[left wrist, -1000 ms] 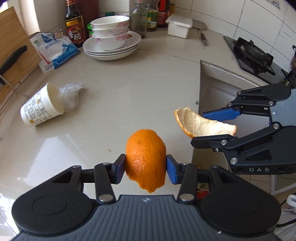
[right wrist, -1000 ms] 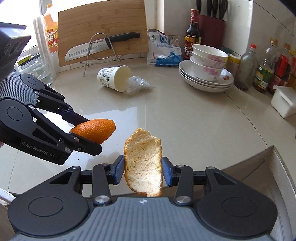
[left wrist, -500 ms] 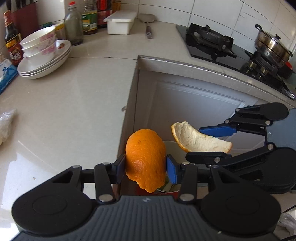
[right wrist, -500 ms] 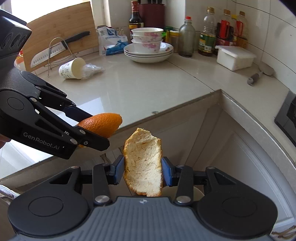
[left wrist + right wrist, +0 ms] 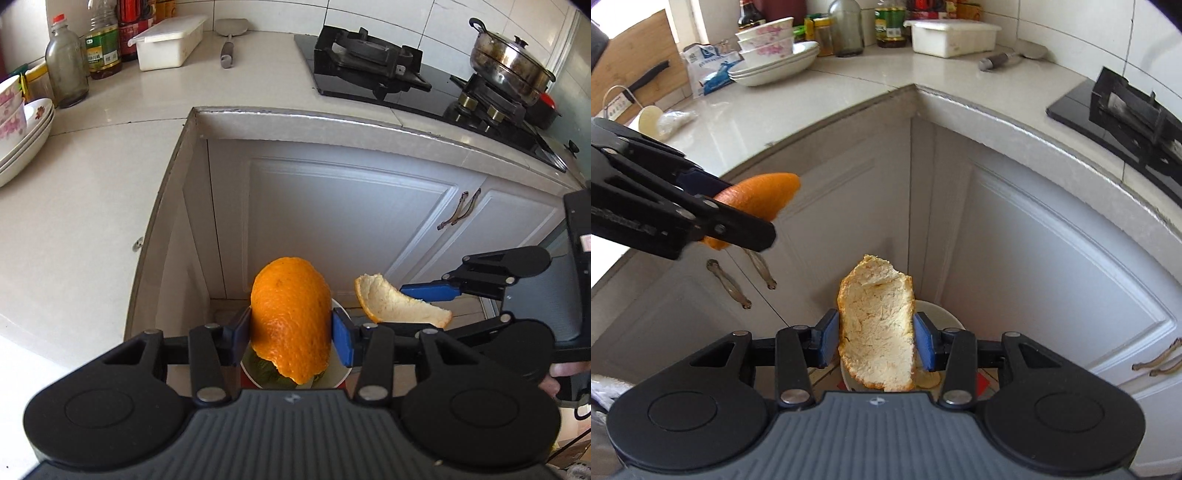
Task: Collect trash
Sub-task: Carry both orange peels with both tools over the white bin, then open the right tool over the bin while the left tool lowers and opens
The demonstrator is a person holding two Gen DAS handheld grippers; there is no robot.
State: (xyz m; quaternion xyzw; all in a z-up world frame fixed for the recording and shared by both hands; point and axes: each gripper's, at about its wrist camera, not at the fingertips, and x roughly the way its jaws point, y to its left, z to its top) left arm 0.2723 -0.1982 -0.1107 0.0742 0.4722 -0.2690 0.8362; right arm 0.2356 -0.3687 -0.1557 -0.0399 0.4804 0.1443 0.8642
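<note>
Orange peel [image 5: 291,321] sat clamped in the left gripper [image 5: 291,334], pith-side peel [image 5: 877,332] in the right gripper [image 5: 875,338]. Directly below both lay the bin [image 5: 341,373]; releasing squarely over its mouth looked best.

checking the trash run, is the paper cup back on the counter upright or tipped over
Tipped over. The paper cup lies on its side on the counter, open mouth facing the camera, beside a crumpled plastic bag.
</note>
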